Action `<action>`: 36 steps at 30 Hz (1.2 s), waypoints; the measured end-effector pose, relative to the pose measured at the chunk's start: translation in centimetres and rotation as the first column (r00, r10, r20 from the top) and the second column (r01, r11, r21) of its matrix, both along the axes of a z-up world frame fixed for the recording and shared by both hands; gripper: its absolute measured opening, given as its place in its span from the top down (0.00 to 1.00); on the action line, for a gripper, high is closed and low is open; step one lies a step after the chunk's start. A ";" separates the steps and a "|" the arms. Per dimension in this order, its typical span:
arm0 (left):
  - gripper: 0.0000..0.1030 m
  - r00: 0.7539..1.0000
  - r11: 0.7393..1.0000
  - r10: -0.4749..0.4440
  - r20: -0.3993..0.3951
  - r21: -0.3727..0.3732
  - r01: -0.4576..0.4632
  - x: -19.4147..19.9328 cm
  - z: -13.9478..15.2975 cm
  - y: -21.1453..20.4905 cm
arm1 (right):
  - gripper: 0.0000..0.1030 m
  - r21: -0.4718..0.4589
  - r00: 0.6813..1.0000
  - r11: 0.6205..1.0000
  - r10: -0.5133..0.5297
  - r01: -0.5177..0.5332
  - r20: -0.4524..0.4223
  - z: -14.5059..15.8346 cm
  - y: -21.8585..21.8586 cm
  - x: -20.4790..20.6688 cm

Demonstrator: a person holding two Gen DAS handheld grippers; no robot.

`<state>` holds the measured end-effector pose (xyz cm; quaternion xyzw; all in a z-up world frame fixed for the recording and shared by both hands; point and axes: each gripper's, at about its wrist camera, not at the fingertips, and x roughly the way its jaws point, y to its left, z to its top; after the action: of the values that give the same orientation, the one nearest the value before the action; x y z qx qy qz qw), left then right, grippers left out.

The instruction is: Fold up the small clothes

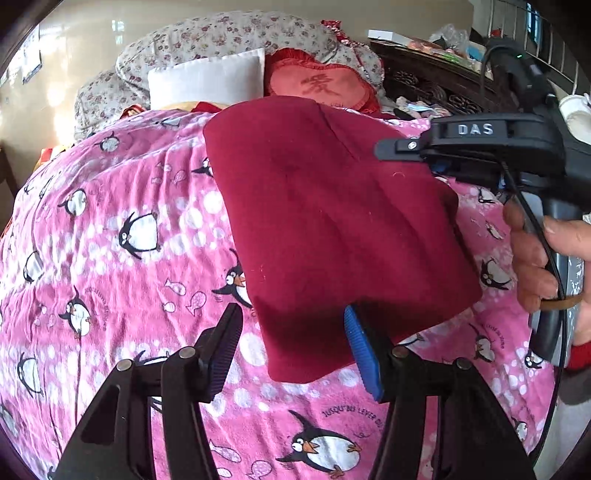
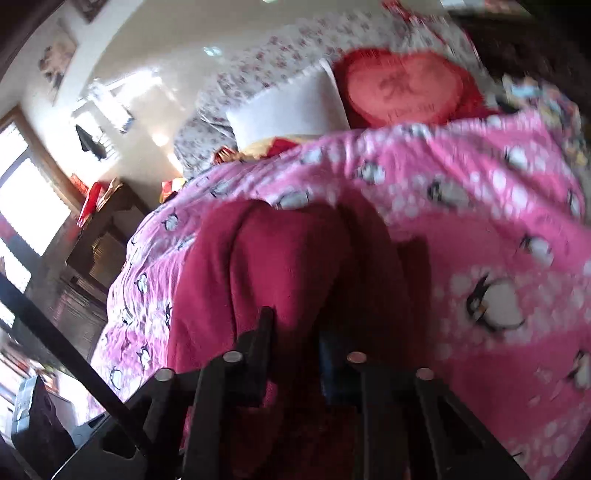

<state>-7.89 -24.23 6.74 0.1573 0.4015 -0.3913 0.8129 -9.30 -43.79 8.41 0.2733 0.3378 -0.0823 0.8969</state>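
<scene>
A dark red garment [image 1: 332,221] lies folded into a rough rectangle on the pink penguin-print bedspread [image 1: 110,258]. My left gripper [image 1: 291,350] is open, its fingers straddling the garment's near corner; the blue pad [image 1: 364,354] touches the cloth edge. My right gripper [image 1: 391,149] comes in from the right at the garment's far right edge, and looks shut there. In the blurred right wrist view the red garment [image 2: 277,266] bunches up between the fingers of the right gripper [image 2: 295,332], which are close together on the cloth.
A white pillow [image 1: 207,79], a red heart cushion [image 1: 321,86] and a floral quilt [image 1: 221,33] lie at the bed's head. A dark carved sideboard [image 1: 436,77] with clutter stands at the right. A wooden desk [image 2: 107,221] stands left of the bed.
</scene>
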 end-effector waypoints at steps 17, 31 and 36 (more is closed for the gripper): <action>0.30 0.999 1.000 0.026 0.027 -0.002 -0.026 0.1 0.1 0.0 | 0.33 -0.112 0.995 0.989 -0.086 0.092 0.053 1.9 -1.1 -5.3; 0.28 0.997 0.997 0.076 0.015 -0.023 -0.075 0.0 0.9 1.8 | 0.90 -0.144 0.999 0.990 0.011 -0.005 0.042 0.7 3.7 -8.1; 0.27 0.995 0.994 0.093 0.023 0.052 -0.094 -0.1 -1.6 0.2 | 0.89 -0.144 0.999 0.990 -0.020 0.013 -0.047 -2.6 3.2 -7.3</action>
<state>-8.01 -24.00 5.12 0.1641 0.4102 -0.3405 0.8300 -16.62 -40.61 5.81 0.2090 0.3502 -0.1206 0.9051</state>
